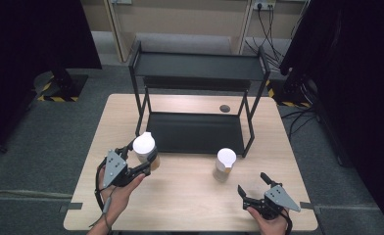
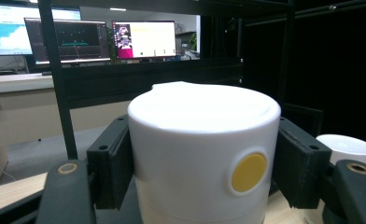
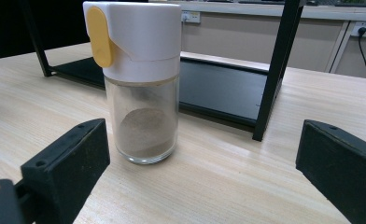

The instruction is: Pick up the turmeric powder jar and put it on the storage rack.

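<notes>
Two shakers in front of a black rack, one already gripped.

On the table (image 1: 190,196), before the rack (image 1: 200,98), the left gripper (image 1: 140,159) is clamped on the white cap of a shaker (image 1: 145,149) at the rack's front left corner; the right gripper (image 1: 253,188) waits with jaws wide apart, near the second shaker (image 3: 141,84), which stands upright by the right post. These look light and rigid, but the glass body is smooth and breakable, so the matte plastic cap seems the safer hold, squeezed squarely and kept upright.
</notes>
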A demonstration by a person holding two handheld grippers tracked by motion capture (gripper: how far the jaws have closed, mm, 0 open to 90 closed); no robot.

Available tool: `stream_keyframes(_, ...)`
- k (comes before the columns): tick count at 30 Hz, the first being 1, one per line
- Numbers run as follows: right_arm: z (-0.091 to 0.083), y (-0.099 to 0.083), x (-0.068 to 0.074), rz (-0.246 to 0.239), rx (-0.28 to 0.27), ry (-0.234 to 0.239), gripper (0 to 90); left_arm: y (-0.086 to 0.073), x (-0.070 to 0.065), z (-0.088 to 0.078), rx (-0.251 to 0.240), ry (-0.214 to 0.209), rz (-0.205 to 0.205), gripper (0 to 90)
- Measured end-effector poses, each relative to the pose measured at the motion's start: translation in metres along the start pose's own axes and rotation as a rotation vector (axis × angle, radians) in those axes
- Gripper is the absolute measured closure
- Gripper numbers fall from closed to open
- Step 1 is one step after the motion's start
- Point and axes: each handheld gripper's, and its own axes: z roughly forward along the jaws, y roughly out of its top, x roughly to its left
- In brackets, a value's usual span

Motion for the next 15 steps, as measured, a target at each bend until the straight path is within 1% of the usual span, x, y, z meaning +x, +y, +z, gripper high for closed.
stream_keyframes(6,0.0,0.0,0.0,0.003,-0.001,0.001,3.1,0.005,-0.001,0.005,-0.017,0.012,-0.002,30.5)
stream_keyframes(15,0.0,0.0,0.0,0.005,-0.001,0.001,3.1,0.013,-0.001,0.014,-0.026,0.027,-0.005,30.5)
